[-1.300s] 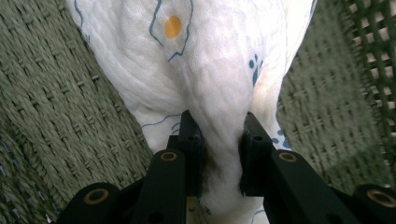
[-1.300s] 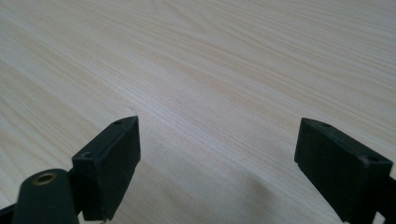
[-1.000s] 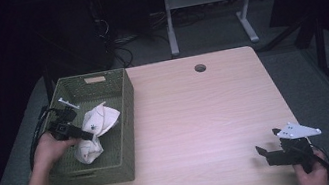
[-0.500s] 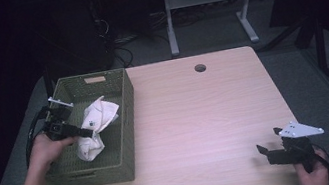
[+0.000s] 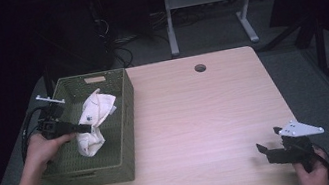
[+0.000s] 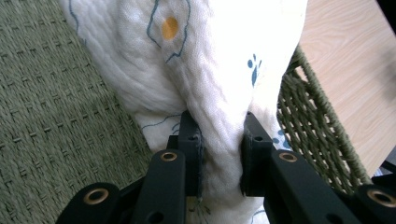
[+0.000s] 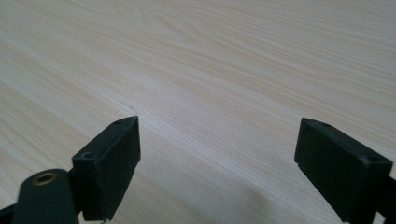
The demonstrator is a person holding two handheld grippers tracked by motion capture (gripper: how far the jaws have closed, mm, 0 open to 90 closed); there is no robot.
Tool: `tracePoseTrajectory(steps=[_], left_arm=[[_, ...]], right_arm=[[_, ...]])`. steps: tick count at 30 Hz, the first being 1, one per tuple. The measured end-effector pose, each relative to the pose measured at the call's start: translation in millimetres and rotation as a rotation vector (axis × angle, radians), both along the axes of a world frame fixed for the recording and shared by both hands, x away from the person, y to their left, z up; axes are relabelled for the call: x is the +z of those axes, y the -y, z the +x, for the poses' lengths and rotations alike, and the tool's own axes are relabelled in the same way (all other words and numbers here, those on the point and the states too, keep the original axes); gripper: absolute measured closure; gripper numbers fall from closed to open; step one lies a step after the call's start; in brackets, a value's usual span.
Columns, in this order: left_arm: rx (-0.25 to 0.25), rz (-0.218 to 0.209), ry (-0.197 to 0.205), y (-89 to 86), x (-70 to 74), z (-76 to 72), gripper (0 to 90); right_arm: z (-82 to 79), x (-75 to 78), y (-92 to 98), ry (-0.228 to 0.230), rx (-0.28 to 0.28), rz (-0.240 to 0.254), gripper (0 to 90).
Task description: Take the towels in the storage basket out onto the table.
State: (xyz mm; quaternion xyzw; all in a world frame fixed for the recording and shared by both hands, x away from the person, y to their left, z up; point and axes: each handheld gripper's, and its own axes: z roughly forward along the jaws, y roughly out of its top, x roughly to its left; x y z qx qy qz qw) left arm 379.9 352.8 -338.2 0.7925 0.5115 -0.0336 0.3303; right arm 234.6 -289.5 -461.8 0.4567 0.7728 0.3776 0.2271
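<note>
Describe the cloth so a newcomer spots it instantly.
Find the green woven basket at the wooden table's left edge. Inside it lies a bunched white cloth, pinched by the left tongs. It is the lone pale thing there, printed with small blue and orange marks.

My left gripper (image 5: 82, 128) has drawn back a little toward the green basket's (image 5: 125, 129) left wall, pulling the clamped white cloth (image 5: 94, 122) up into a taller bundle

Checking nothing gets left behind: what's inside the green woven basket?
Inside the basket lies a white printed cloth, pinched by the left gripper. Whatever is under the cloth is covered.
</note>
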Motion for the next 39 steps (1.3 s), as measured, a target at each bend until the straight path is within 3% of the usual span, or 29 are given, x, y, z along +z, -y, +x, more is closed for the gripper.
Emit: tracePoseTrajectory(steps=[10,39], left_arm=[[0.002,-0.075,0.033,-8.1,12.4,-4.7,74.2],[-0.005,-0.097,0.056,-11.3,28.0,-8.8,74.2]], right_arm=[[0.4,1.0,-0.8,0.002,-0.002,0.002,14.0],[1.1,2.6,0.2,0.003,-0.005,0.002,14.0]])
